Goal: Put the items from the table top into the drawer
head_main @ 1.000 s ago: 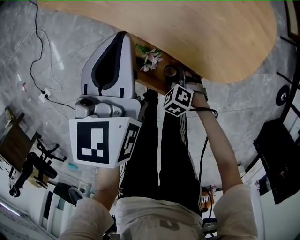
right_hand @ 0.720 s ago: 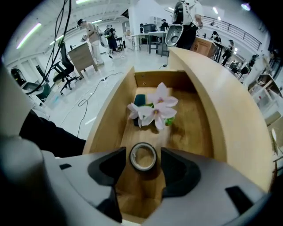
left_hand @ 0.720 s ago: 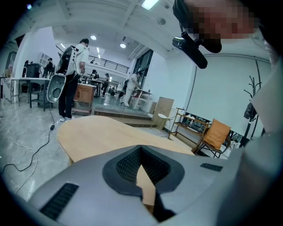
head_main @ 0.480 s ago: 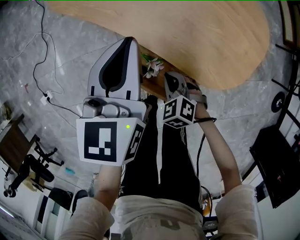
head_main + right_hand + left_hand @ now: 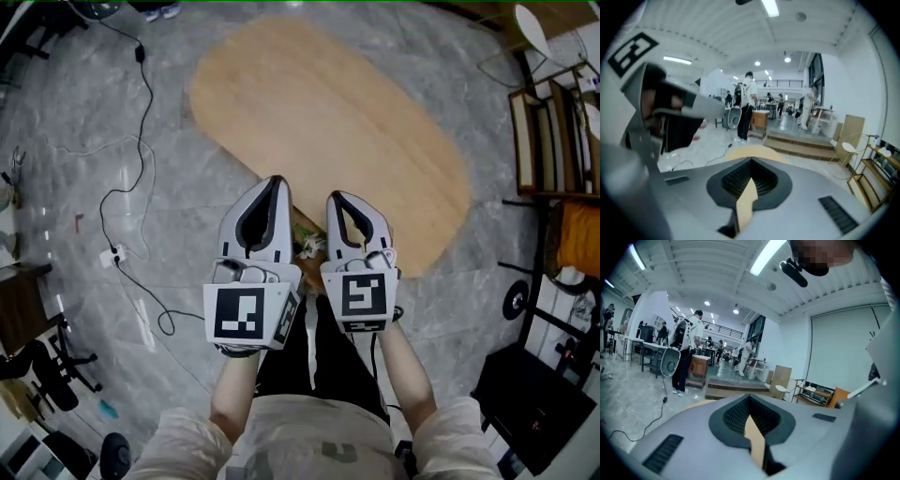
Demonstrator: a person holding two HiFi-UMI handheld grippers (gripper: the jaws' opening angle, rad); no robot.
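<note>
The small bunch of pink-and-white flowers with green leaves (image 5: 307, 246) lies in the brown wooden drawer (image 5: 302, 225) under the near edge of the light oval wooden table top (image 5: 375, 122). It sits behind the jaw tips, low in the gap between the 2 gripper bodies. The grey-and-black left gripper (image 5: 275, 181) (image 5: 749, 398) has its jaws together, tips meeting, with nothing between them. The matching right gripper (image 5: 336, 197) (image 5: 751, 161) is just beside it, jaws likewise closed on nothing. Both point out over the table's near edge. Left of the left jaws, a black cable (image 5: 141, 225) and a white power strip (image 5: 112, 255) lie on the grey marble floor (image 5: 75, 169).
</note>
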